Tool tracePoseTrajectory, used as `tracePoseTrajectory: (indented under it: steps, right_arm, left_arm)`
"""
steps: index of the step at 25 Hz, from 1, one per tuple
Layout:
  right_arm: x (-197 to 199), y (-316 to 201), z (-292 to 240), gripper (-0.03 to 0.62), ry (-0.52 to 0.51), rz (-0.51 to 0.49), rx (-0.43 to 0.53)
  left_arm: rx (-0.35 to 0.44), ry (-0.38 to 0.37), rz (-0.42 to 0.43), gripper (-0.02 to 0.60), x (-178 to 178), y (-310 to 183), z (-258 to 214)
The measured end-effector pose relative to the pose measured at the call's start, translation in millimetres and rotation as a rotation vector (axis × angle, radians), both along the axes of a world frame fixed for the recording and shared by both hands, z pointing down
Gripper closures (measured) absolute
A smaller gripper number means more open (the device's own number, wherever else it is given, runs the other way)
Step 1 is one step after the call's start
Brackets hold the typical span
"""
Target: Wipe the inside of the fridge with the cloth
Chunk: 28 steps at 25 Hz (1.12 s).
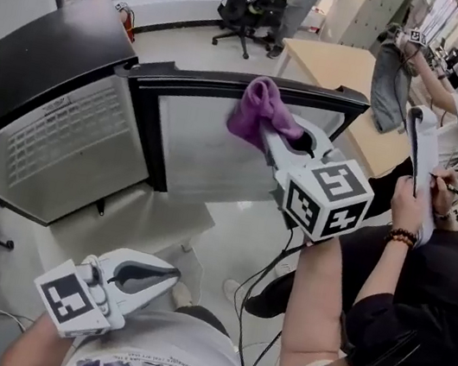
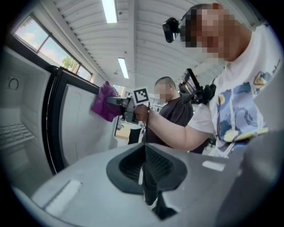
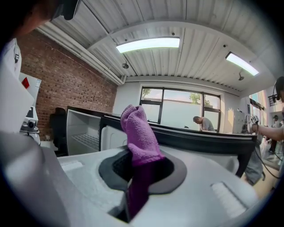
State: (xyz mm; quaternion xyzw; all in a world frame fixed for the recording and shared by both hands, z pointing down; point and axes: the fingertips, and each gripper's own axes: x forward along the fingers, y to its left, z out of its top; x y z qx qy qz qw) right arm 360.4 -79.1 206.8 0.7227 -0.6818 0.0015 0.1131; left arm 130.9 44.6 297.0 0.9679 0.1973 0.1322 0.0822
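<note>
Pale office floor surrounds the open fridge (image 1: 48,115). The purple cloth (image 1: 262,110), pinched lengthwise in the right gripper (image 1: 271,134), points its bunched end toward 11 o'clock, over the fridge door's (image 1: 217,149) top edge. At 7 o'clock, the left gripper (image 1: 166,278) is clenched on nothing.

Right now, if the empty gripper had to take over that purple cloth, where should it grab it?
Probably the bunched free end of the purple cloth, sticking out past the right gripper's shut jaws. Come from the fridge door side, opposite that gripper: that end is thick and unobstructed. The left gripper is shut; open it first.
</note>
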Motion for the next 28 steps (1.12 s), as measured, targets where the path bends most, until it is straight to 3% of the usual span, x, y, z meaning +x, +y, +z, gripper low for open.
tracePoseTrajectory:
  steps: [15,28]
  right_arm:
    - [81.0,49.6,4.2,0.54,-0.035,0.209,0.009]
    - [112.4,85.9,-0.1,0.54,0.024,0.386,-0.027]
  left_arm:
    - [-0.002,-0.007,0.017,0.575,31.9,14.2,5.0]
    - [-0.007,-0.009,0.048,0.575,40.8,22.9,3.3]
